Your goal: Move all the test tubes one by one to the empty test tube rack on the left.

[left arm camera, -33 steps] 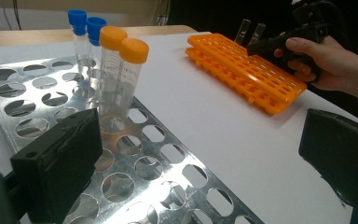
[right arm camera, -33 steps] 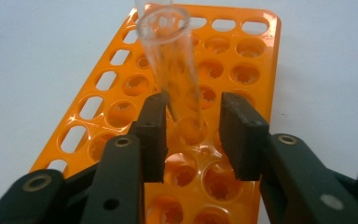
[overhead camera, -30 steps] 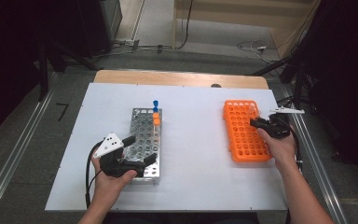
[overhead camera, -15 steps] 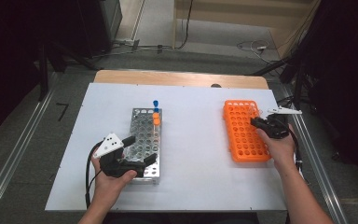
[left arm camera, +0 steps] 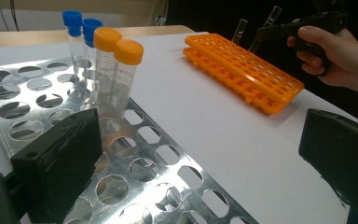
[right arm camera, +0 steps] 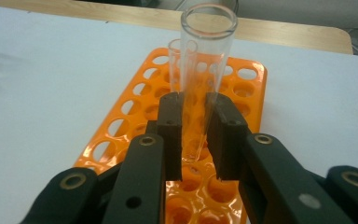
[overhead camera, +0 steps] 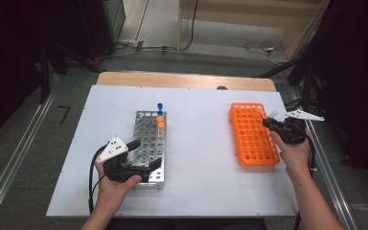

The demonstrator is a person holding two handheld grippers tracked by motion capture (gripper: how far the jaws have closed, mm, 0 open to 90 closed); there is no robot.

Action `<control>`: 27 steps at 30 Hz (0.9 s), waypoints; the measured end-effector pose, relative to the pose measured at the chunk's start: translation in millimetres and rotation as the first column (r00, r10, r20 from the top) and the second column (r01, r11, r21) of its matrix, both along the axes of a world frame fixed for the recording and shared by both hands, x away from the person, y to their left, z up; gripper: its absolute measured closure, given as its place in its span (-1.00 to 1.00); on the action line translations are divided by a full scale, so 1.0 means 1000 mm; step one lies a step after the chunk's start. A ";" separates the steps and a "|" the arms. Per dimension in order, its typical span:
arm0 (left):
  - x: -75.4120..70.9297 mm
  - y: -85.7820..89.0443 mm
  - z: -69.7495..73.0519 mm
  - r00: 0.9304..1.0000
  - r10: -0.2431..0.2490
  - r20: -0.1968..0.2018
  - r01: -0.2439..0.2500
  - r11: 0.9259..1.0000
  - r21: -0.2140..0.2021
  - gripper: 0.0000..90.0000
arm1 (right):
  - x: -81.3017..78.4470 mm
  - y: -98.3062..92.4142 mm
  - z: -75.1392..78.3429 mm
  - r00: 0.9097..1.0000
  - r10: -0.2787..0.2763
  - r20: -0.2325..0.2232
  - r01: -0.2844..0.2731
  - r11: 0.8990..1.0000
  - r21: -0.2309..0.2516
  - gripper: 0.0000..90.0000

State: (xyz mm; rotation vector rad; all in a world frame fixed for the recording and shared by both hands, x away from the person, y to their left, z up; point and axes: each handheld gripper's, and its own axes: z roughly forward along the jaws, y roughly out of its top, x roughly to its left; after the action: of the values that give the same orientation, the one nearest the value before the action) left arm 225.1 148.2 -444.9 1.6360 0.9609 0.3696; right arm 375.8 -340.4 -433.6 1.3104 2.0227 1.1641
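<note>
Clear glass tube (right arm camera: 204,70), open-mouthed and uncapped, sits between the jaws of the right gripper (right arm camera: 194,135), which are closed on its lower half; the pads press on the glass from both sides. The tube's long axis runs close to upright, leaning a little, mouth up, its bottom end just over the holes of the orange rack (right arm camera: 135,121). A second clear tube (right arm camera: 179,63) stands in the rack just beyond the held one. In the high view the right gripper (overhead camera: 277,125) is at the rack's (overhead camera: 250,143) far right edge, and the tube reads there only as a faint glint. Judgement: the coming move turns on this axis; the tube has to travel along its own length to clear the rack holes, so a pull straight up fits, and a sideways pull would likely catch the rim of a hole. The metal rack (overhead camera: 149,143) with its capped tubes (left arm camera: 106,60) lies well to the left of the orange rack. The left gripper (overhead camera: 141,160) rests at that metal rack's near end, jaws wide apart and holding nothing. The right hand is plainly the nearer one to the glass tube.
</note>
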 end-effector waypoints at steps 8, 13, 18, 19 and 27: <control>-0.001 -0.002 0.002 1.000 -0.007 0.006 0.007 1.000 -0.001 -1.00 | -0.020 0.012 0.005 0.997 0.073 0.016 -0.073 0.997 0.021 0.64; -0.001 -0.005 0.003 1.000 -0.013 0.011 0.013 1.000 0.001 -1.00 | -0.032 0.023 0.008 0.993 0.117 0.022 -0.117 0.992 0.035 0.64; -0.001 -0.007 0.004 1.000 -0.023 0.012 0.023 1.000 0.003 -1.00 | -0.043 0.032 0.011 0.986 0.166 0.029 -0.167 0.985 0.047 0.64; -0.001 -0.008 0.004 1.000 -0.023 0.013 0.023 1.000 0.003 -1.00 | -0.046 0.034 0.011 0.983 0.180 0.032 -0.181 0.982 0.051 0.64; -0.003 -0.014 0.008 0.999 -0.041 0.025 0.041 0.999 0.012 -1.00 | -0.069 0.051 0.015 0.961 0.272 0.042 -0.274 0.960 0.057 0.64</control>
State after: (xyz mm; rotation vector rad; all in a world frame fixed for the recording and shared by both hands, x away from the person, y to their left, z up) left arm 222.1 133.8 -437.1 1.6549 0.9067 0.3672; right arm 307.3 -289.9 -418.9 1.0529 2.2095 1.3714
